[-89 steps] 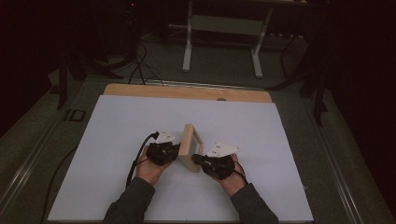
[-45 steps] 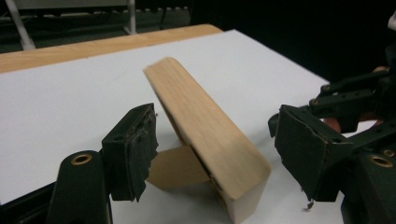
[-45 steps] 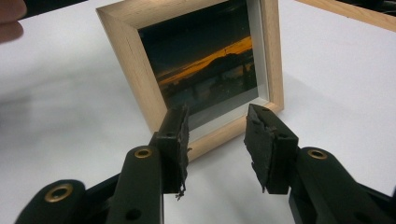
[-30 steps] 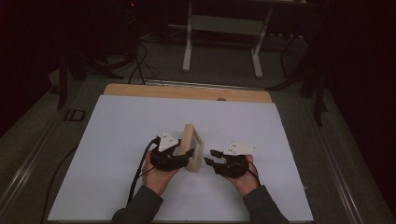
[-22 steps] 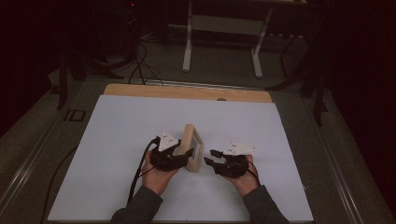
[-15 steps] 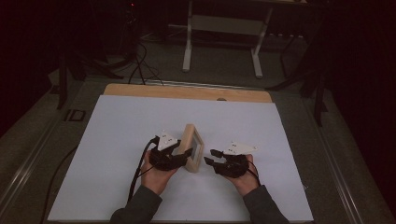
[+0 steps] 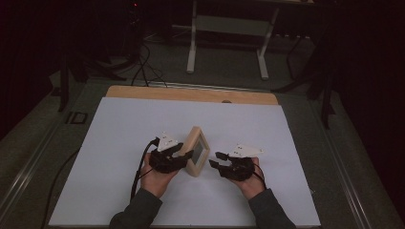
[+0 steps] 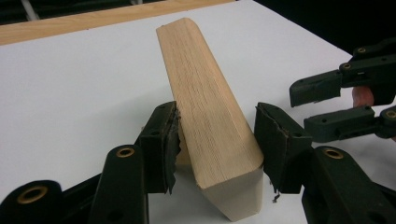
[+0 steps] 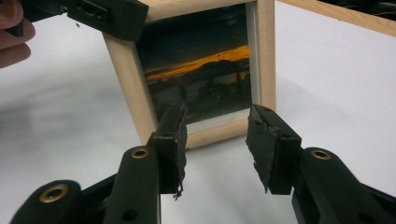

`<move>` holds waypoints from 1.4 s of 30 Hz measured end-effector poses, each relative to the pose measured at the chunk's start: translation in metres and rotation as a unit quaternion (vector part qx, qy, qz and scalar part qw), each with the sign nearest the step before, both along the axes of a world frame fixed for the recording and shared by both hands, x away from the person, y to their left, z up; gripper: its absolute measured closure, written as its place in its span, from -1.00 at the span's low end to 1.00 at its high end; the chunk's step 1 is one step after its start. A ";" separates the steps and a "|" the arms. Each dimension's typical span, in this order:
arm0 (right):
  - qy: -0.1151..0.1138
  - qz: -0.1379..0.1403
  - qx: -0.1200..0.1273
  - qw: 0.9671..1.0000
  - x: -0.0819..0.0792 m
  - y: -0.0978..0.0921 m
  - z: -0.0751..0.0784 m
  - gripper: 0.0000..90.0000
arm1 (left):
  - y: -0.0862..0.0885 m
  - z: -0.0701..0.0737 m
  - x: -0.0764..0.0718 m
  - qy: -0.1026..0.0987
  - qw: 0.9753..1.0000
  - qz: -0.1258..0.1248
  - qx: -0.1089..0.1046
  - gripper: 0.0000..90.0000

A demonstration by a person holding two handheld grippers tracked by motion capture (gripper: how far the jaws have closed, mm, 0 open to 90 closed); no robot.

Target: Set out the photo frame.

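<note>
A light wooden picture frame [image 7: 197, 150] stands tilted on the white table top [image 7: 119, 143]. Its glass front holds a dark sunset photo [image 9: 201, 70] and faces my right gripper. My left gripper [image 7: 184, 155] is shut on the frame's near side edge [image 8: 210, 116], one pad on each face. My right gripper [image 7: 216, 160] stands open just right of the frame, with its jaws pointed at the glass and nothing between them [image 9: 217, 140]. In the left gripper view the right gripper [image 8: 299, 112] shows at the right, apart from the wood.
A wooden strip [image 7: 191, 94] runs along the table's far edge. Beyond it, on the dark floor, are a metal stand [image 7: 229, 28] and cables [image 7: 143, 67]. White surface stretches to both sides of the hands.
Since three seconds ago the frame has turned its front toward the right, and my right gripper has drawn back from it. Over the last second nothing has visibly moved.
</note>
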State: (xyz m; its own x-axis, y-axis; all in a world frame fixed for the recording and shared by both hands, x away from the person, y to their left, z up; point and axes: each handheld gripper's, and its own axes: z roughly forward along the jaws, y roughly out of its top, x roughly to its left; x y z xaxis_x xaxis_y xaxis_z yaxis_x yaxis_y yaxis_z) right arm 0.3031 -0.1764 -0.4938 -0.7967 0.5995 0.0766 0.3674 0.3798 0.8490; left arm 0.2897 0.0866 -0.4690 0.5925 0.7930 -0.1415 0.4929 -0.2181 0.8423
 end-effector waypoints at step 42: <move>0.004 -0.020 0.019 1.000 0.025 0.003 0.009 0.21 | 0.022 0.003 0.031 0.009 0.991 -0.131 -0.002 0.32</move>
State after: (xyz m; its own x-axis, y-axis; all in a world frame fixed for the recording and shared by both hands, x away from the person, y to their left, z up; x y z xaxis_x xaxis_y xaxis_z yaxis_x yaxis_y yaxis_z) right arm 0.3283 -0.1738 -0.4847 -0.7711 0.6279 0.1059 0.3884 0.3319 0.8597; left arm 0.3207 0.1081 -0.4665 0.7752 0.6119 -0.1572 0.4349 -0.3364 0.8352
